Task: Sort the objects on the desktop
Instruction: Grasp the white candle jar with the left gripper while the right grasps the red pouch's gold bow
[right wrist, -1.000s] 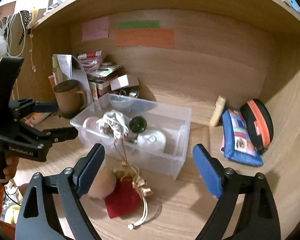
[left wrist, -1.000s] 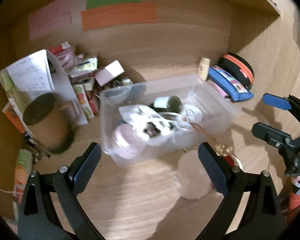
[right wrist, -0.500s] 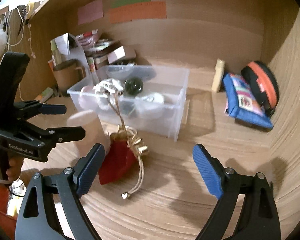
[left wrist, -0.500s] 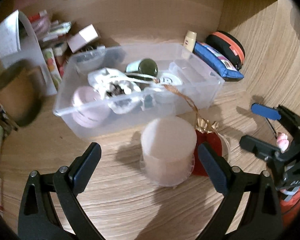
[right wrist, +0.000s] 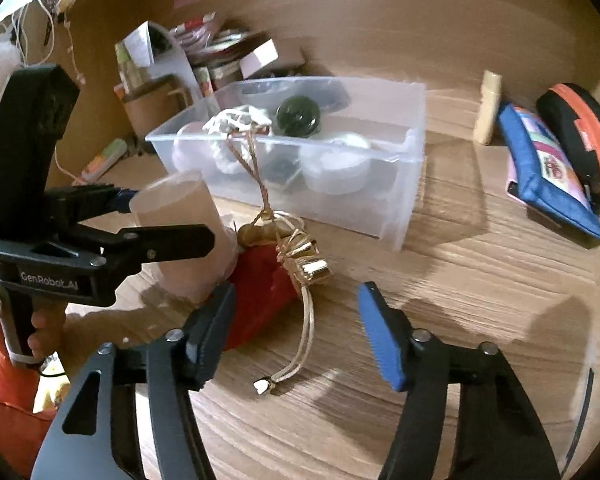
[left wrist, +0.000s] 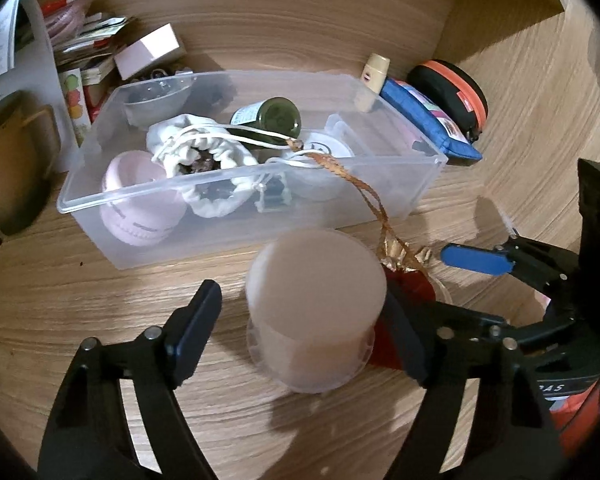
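The left gripper, fingers spread, straddles the frosted cup standing near the clear box. The right gripper hangs open over the red pouch. Squeezing off-centre might tip the cup.

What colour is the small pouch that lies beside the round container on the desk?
Red, with gold trim and cord; the pouch shows best in the right wrist view.
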`<act>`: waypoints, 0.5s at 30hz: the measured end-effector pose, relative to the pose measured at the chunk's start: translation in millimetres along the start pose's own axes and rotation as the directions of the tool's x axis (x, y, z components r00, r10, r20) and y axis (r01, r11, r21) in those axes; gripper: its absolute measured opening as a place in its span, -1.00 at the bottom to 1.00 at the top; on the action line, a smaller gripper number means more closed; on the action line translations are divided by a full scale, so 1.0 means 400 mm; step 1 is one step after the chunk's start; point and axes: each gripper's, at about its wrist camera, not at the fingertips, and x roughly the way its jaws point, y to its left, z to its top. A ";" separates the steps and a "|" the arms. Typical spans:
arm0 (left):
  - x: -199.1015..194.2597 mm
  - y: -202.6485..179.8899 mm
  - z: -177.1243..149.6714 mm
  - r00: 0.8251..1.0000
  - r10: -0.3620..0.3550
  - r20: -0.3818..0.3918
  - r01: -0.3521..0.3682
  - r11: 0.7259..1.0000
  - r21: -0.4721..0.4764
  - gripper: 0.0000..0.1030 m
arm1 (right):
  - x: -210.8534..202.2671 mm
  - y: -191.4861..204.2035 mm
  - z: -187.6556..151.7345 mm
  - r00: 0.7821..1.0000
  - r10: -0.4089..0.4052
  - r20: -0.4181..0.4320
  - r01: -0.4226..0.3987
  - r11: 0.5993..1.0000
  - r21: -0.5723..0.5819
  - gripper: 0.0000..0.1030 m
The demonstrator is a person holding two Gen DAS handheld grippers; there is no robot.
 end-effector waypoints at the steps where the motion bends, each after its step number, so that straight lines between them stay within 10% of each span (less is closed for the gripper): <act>1: 0.002 -0.001 0.001 1.000 0.000 0.002 0.000 1.000 0.002 0.46 | 0.003 0.000 0.001 1.000 0.000 -0.004 0.000 1.000 -0.002 -0.01; 6: 0.011 0.000 0.006 0.999 -0.033 -0.006 0.033 0.999 -0.007 0.11 | 0.021 -0.006 0.014 1.000 0.012 -0.028 -0.012 1.000 -0.003 -0.21; 15: 0.008 0.000 -0.004 0.999 -0.037 0.012 0.037 0.999 -0.010 0.11 | 0.008 0.005 0.047 1.000 -0.019 0.021 0.020 0.999 -0.043 -0.62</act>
